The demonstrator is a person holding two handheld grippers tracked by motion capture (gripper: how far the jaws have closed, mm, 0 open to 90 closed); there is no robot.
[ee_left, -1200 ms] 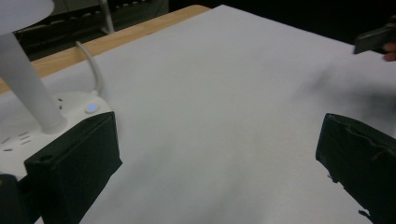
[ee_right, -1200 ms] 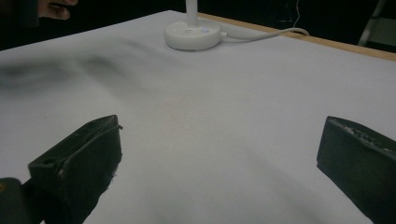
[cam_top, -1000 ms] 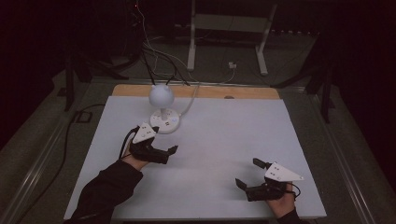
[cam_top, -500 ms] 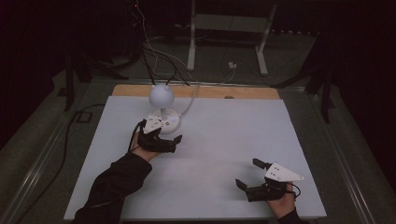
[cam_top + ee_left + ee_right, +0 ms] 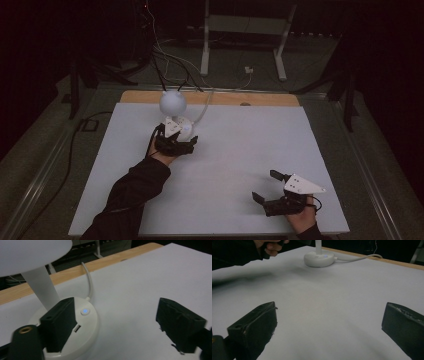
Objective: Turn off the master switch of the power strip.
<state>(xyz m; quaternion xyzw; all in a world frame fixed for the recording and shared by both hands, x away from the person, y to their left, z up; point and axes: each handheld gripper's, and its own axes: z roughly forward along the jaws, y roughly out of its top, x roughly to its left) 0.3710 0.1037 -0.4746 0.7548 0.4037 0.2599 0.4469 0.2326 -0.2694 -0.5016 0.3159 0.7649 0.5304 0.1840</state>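
With jaws spread, the left hand-held gripper [image 5: 187, 143] hovers over the lamp [image 5: 173, 111] base at the desk's [image 5: 240, 150] far left, likely to press its button [image 5: 85, 311] next; the right hand-held gripper [image 5: 267, 188] rests released.

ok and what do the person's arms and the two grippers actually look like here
Both grippers are black, each with two blocky, wedge-shaped jaws. The right gripper carries a pale grey three-cornered plate on top with small dark dots; the left gripper has a similar pale plate. The left gripper view shows a brass-coloured threaded insert on its body. The left arm wears a long black sleeve, and a dark cuff shows at the right wrist.
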